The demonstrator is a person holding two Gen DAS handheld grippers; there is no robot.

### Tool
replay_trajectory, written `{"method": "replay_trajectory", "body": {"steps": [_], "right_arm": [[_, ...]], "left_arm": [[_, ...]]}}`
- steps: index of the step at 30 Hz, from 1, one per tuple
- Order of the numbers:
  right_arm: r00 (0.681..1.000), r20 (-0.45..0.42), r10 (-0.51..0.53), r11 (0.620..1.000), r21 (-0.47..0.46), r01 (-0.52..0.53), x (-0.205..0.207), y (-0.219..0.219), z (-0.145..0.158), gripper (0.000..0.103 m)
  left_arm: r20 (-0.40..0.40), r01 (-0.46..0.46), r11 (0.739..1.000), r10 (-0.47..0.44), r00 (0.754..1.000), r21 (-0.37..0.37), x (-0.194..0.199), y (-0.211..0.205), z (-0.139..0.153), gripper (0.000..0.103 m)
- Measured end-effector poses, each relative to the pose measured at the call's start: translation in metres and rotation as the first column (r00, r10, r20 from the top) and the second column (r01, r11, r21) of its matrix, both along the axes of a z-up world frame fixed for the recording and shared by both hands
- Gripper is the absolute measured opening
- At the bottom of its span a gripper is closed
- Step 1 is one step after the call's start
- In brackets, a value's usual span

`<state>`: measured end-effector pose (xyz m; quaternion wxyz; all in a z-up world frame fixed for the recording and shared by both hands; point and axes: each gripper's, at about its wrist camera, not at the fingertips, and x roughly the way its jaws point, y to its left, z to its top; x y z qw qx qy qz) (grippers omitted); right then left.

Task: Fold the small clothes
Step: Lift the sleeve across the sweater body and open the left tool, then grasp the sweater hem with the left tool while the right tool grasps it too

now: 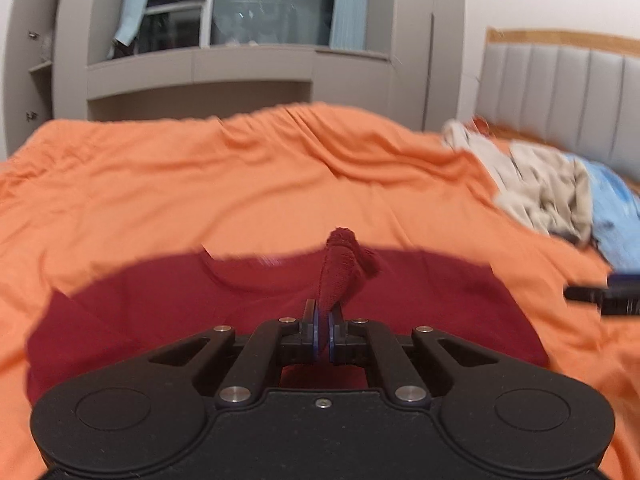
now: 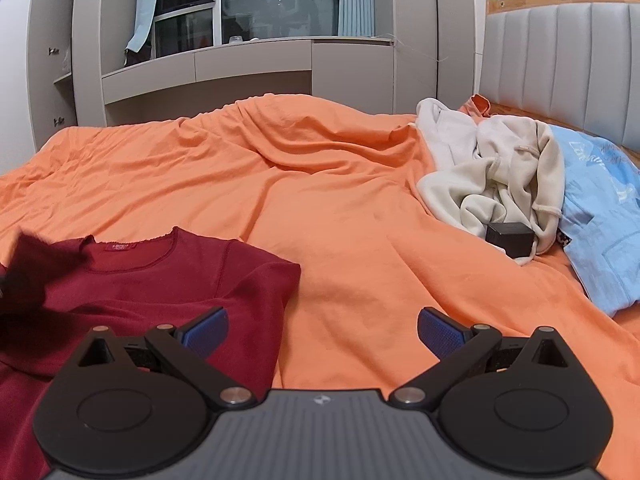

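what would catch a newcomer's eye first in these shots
The bright orange bedsheet fills both views, with a dark red top lying near its front edge. The left gripper pinches a fold of that top, while a pile of cream and blue clothes sits by the headboard.

Black grippers (image 2: 322,330), blue-padded jaws

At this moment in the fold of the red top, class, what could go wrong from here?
1. The left tool pinches only a narrow bunch of the red top; the cloth could slip out, or the fold could land creased.
2. The right tool is open and holds nothing, so the top's body may drag across the orange sheet.
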<state>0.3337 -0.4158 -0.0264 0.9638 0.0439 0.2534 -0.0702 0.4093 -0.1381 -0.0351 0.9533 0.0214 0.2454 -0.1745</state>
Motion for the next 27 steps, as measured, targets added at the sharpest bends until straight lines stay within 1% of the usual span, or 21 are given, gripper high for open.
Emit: {"method": "replay_trajectory", "body": {"steps": [3,5,7,9,10,12,13,15,16,18,20,21,24,27], "right_arm": [[1.0,-0.001,0.003,1.0,0.004,-0.003,0.0,0.0,0.0,0.103],[1.0,-0.005,0.008,1.0,0.004,-0.008,0.001,0.002,-0.001,0.103],[1.0,-0.011,0.011,1.0,0.007,-0.011,0.002,0.003,-0.002,0.103],[1.0,-0.016,0.015,1.0,0.011,-0.015,0.004,0.004,-0.003,0.103],[1.0,-0.018,0.017,1.0,0.013,-0.017,0.004,0.005,-0.004,0.103],[0.999,-0.023,0.023,1.0,0.015,-0.023,0.005,0.006,-0.005,0.103],[0.999,-0.025,0.028,1.0,0.015,-0.027,0.005,0.008,-0.005,0.103],[0.999,-0.028,0.038,0.999,0.014,-0.038,0.006,0.01,-0.007,0.103],[0.999,-0.03,0.045,0.999,0.013,-0.045,0.006,0.012,-0.007,0.103],[0.998,-0.03,0.064,0.998,0.011,-0.064,0.007,0.016,-0.008,0.103],[0.996,-0.032,0.085,0.996,0.01,-0.085,0.007,0.021,-0.01,0.103],[0.995,-0.032,0.098,0.995,0.009,-0.098,0.008,0.024,-0.011,0.103],[0.99,-0.04,0.136,0.991,-0.007,-0.137,0.01,0.036,-0.014,0.103],[0.984,-0.05,0.17,0.984,-0.038,-0.172,0.011,0.05,-0.019,0.103]], "left_arm": [[-0.039,0.026,1.0,-0.025,0.999,0.016,-0.001,-0.011,-0.016,0.004],[-0.057,0.041,0.999,-0.039,0.998,0.02,0.0,-0.012,-0.019,0.005],[-0.089,0.055,0.998,-0.054,0.995,0.005,0.001,-0.007,-0.02,0.009],[-0.13,0.074,0.997,-0.076,0.989,-0.02,0.003,-0.001,-0.02,0.021],[-0.154,0.085,0.996,-0.088,0.984,-0.026,0.005,0.001,-0.02,0.026],[-0.181,0.1,0.995,-0.103,0.978,-0.029,0.004,0.002,-0.022,0.042],[-0.187,0.105,0.994,-0.109,0.976,-0.03,0.003,0.004,-0.021,0.047],[-0.193,0.107,0.993,-0.113,0.975,-0.044,0.001,0.01,-0.019,0.073],[-0.193,0.105,0.993,-0.113,0.975,-0.053,-0.001,0.014,-0.017,0.078],[-0.185,0.099,0.993,-0.111,0.976,-0.072,-0.005,0.024,-0.01,0.091],[-0.177,0.081,0.994,-0.092,0.98,-0.071,-0.009,0.035,-0.004,0.099],[-0.17,0.063,0.996,-0.073,0.983,-0.066,-0.011,0.042,0.0,0.101],[-0.157,-0.009,0.999,0.001,0.988,-0.048,-0.015,0.07,0.009,0.102],[-0.143,-0.107,0.994,0.104,0.984,-0.01,-0.016,0.105,0.016,0.102]]}}
